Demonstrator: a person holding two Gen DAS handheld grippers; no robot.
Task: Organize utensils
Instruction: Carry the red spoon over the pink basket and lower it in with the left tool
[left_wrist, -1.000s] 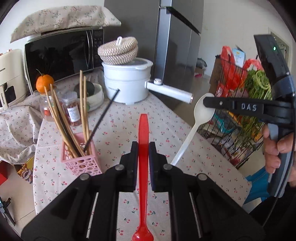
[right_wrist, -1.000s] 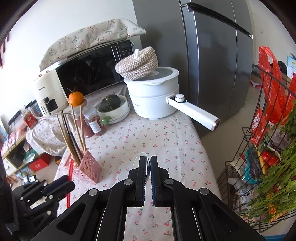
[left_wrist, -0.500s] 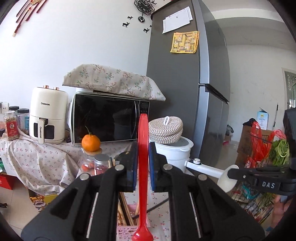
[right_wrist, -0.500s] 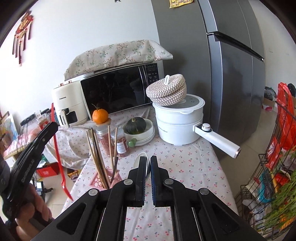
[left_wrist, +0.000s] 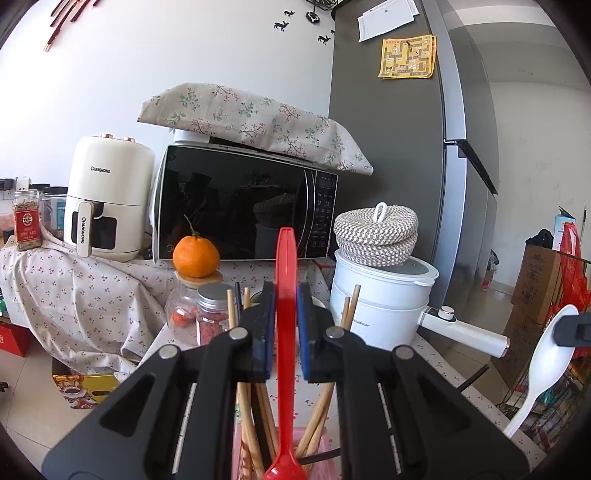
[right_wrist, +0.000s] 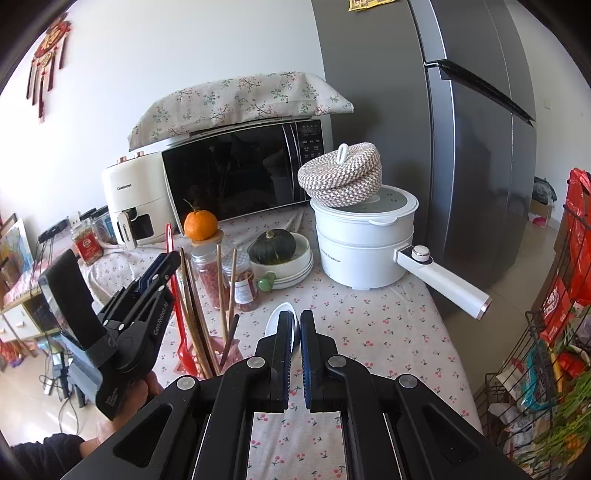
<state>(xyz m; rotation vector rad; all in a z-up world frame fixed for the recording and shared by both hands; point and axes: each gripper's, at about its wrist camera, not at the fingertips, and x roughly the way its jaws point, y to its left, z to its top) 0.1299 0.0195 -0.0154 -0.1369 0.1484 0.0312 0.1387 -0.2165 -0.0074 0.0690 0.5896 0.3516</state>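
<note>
My left gripper (left_wrist: 286, 299) is shut on a red spoon (left_wrist: 285, 332) held upright, bowl end down, over the pink basket (left_wrist: 317, 458) of wooden chopsticks (left_wrist: 255, 406). In the right wrist view the left gripper (right_wrist: 168, 264) holds the red spoon (right_wrist: 181, 332) with its bowl at the pink basket (right_wrist: 229, 354) beside the chopsticks (right_wrist: 195, 317). My right gripper (right_wrist: 294, 321) is shut on a white spoon (right_wrist: 282, 325); the white spoon (left_wrist: 539, 373) also shows at the right edge of the left wrist view.
On the cherry-print tablecloth (right_wrist: 369, 332) stand a white electric pot (right_wrist: 365, 236) with a long handle (right_wrist: 443, 284), spice jars (right_wrist: 210, 277), an orange (right_wrist: 200, 225), a bowl with a squash (right_wrist: 277, 251), a microwave (right_wrist: 240, 177) and an air fryer (right_wrist: 129, 199). A wire cart (right_wrist: 546, 350) is right.
My left gripper came down with the red spoon, so its bowl is now at the pink basket among the chopsticks. My right gripper has tilted slightly and still holds the white spoon.
</note>
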